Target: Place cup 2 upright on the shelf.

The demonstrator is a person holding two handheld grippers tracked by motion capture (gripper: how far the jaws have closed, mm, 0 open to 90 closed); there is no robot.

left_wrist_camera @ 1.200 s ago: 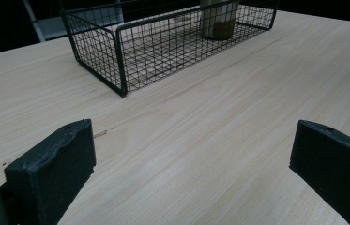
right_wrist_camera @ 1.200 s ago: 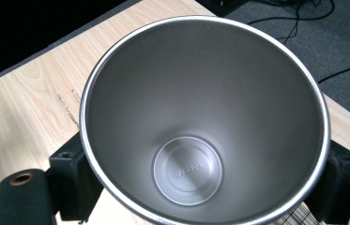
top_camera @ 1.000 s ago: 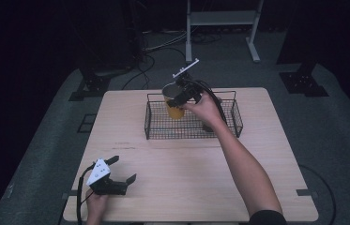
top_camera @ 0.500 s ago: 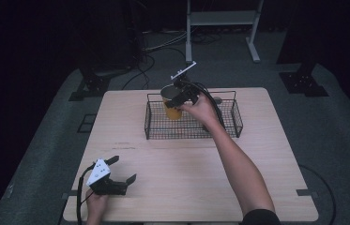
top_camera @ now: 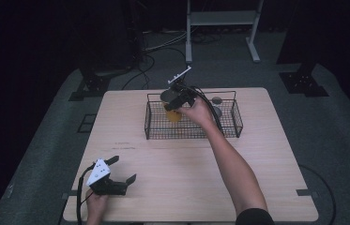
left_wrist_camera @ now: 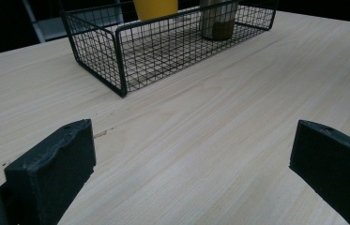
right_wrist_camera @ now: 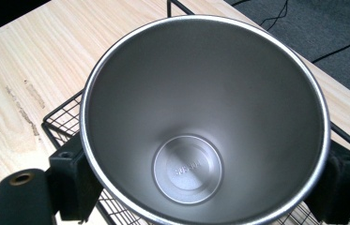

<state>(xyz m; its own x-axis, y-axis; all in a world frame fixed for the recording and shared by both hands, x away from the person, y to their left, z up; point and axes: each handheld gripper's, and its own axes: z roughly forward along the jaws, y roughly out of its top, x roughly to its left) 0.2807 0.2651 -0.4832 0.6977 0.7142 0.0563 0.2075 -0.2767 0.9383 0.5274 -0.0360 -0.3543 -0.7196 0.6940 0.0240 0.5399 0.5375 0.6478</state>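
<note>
High view, near to far: your left gripper [top_camera: 116,180] sat on the near-left part of the table [top_camera: 276,187], w/ your hand [top_camera: 96,205] behind it at the near edge. Its jaws stood wide apart w/ nothing between them; left gripper view had bare wood betw. the two black pads. Farther on, approx. mid-table toward the far side, stood the wire basket [top_camera: 229,133]. Your right arm [top_camera: 231,164] reached out over it. Right gripper [top_camera: 176,104] was over the basket's left half, clamped on the yellow cup [top_camera: 172,114], which hung there w/ its base low in the basket; can't tell if it touched the mesh. Right gripper view looked straight down into the cup's steel inside [right_wrist_camera: 201,122], a jaw pressed on each side of the wall. Another steel cup [top_camera: 216,101] stood in the basket's far-right part, apart from the yellow one.
</note>
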